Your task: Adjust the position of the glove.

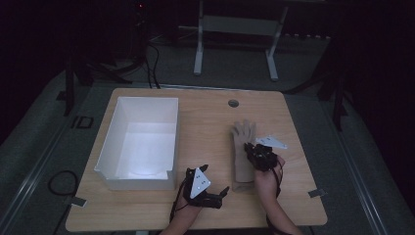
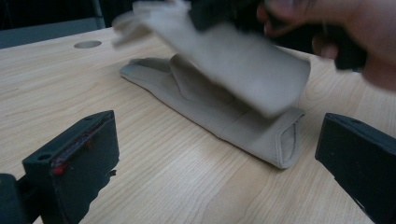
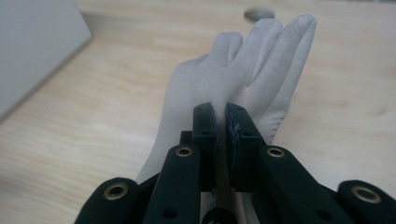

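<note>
High view: two beige gloves lie stacked on the tabletop (image 1: pixel 205 122), right of the white box (image 1: pixel 139 142). The right gripper (image 1: pixel 262 154) sits over the top glove (image 1: pixel 243 134); the left gripper (image 1: pixel 215 196) rests near the front edge.

Left gripper view: its fingers (image 2: pixel 79 158) stand wide apart, empty. The top glove (image 2: pixel 243 70) hangs lifted above the lower glove (image 2: pixel 219 116).

Right gripper view: its fingers (image 3: pixel 205 135) are clamped together on the glove (image 3: pixel 243 79).

Judging by this, one glove is picked up; nothing is in the box yet, and both gloves probably go there.
</note>
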`<state>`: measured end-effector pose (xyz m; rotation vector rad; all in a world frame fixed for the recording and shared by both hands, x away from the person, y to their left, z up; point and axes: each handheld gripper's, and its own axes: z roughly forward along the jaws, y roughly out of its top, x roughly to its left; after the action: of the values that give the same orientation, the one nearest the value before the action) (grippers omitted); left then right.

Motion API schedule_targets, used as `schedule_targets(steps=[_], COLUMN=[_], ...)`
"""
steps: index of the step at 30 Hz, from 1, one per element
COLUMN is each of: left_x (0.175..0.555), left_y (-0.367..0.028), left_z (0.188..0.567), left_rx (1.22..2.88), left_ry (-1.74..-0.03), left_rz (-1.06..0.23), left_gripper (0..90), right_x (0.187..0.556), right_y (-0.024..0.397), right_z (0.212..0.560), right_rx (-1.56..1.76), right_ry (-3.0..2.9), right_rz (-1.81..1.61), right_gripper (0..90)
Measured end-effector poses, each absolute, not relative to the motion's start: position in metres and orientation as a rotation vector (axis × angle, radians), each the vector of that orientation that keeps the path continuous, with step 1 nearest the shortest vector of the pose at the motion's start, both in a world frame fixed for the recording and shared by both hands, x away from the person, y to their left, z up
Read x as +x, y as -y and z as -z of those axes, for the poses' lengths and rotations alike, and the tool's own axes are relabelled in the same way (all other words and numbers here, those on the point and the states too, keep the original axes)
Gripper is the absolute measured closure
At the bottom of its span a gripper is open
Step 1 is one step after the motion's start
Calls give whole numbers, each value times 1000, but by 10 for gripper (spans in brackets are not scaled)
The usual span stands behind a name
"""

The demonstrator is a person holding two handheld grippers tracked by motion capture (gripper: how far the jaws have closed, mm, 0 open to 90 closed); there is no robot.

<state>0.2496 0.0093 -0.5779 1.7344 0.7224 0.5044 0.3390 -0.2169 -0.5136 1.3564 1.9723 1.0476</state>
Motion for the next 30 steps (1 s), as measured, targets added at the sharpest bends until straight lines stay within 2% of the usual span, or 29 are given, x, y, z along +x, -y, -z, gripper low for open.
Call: schedule_targets(steps=[1,9,14,15,16,18,21,25,29,30], left_x=[250,249,249,249,249,249,250,252,255,256], left_y=[-9,-9,-8,-7,-7,-6,-7,-8,-7,-5], left_z=[578,578,578,578,578,578,577,577,577,576], left_rx=[1735,1736,1751,1755,1760,1762,1760,1759,1763,1770], left_ry=[-721,-720,-712,-708,-704,-700,-711,-722,-677,-663], left_rz=[-505,-504,-509,-511,-516,-516,-505,-479,-426,-423], left_gripper=[0,1,1,1,1,1,1,1,1,1], right_x=[340,344,344,345,345,345,345,348,351,351], right_y=[216,216,215,216,217,217,222,233,245,247], right_z=[524,544,549,549,545,543,531,514,499,496], right_rx=[1372,1435,1418,1427,1412,1405,1359,1316,1275,1261], right_ry=[-1997,-2048,-2073,-2072,-2082,-2082,-2091,-2108,-2167,-2172], right_rz=[-1021,-988,-979,-987,-1001,-1009,-1038,-1076,-1107,-1109], right_gripper=[833,821,777,753,677,646,507,365,192,180])
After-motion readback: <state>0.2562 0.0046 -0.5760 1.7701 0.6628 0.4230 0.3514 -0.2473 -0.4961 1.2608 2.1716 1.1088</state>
